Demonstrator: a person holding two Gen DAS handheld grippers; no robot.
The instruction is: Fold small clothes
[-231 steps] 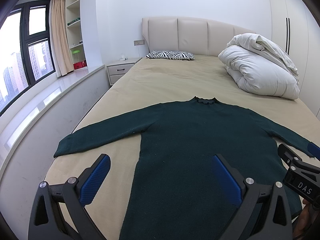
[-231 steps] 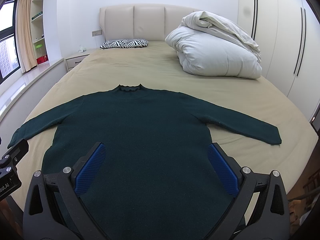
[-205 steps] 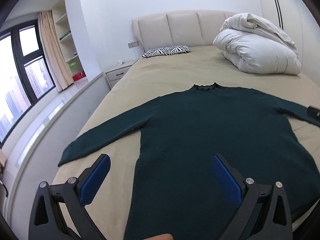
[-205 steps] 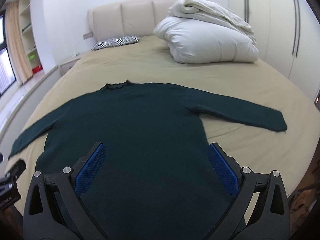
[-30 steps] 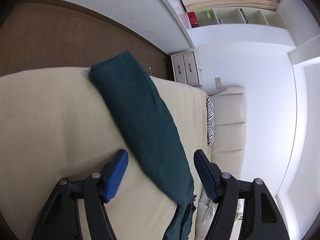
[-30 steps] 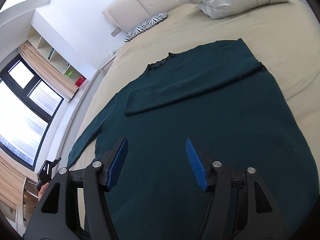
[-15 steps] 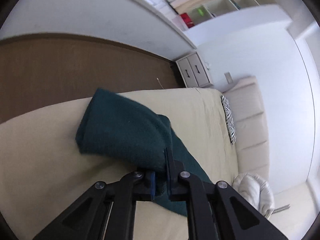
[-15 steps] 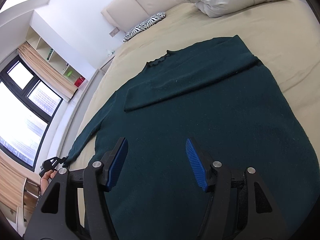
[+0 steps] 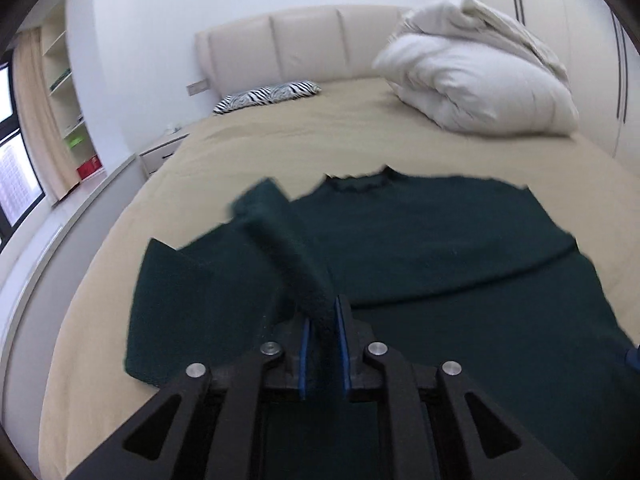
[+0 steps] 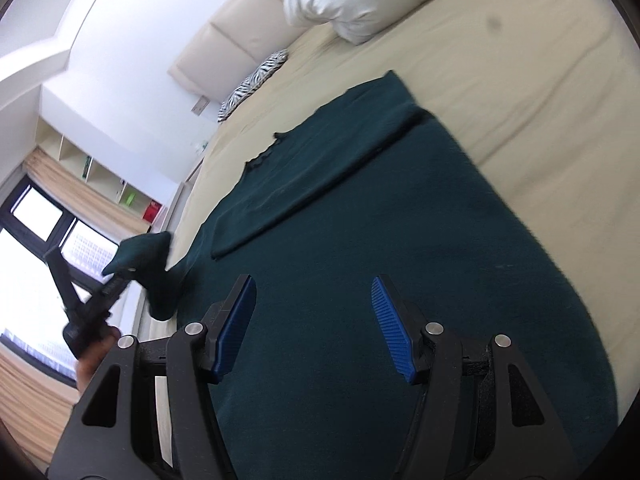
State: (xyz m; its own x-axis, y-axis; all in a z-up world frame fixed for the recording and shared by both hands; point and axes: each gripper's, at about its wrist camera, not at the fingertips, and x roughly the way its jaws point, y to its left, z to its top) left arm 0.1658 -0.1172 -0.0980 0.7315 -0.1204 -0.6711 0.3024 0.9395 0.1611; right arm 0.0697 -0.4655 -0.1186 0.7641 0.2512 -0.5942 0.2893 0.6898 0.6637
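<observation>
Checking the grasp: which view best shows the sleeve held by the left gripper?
Left wrist: the sleeve sits pinched between the left gripper pads. Right wrist shows it small and blurred at the frame's left edge.

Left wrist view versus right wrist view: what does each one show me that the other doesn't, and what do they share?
Only the left wrist view shows the left gripper from behind, its blue pads pinching the sweater's sleeve, and the wardrobe doors.

Only the right wrist view shows the right gripper open and empty above the sweater's body, plus the hand holding the left gripper, sleeve end draped over it.

Both show the dark green sweater on the bed, its other sleeve already folded across the chest, the white duvet and the zebra pillow.
</observation>
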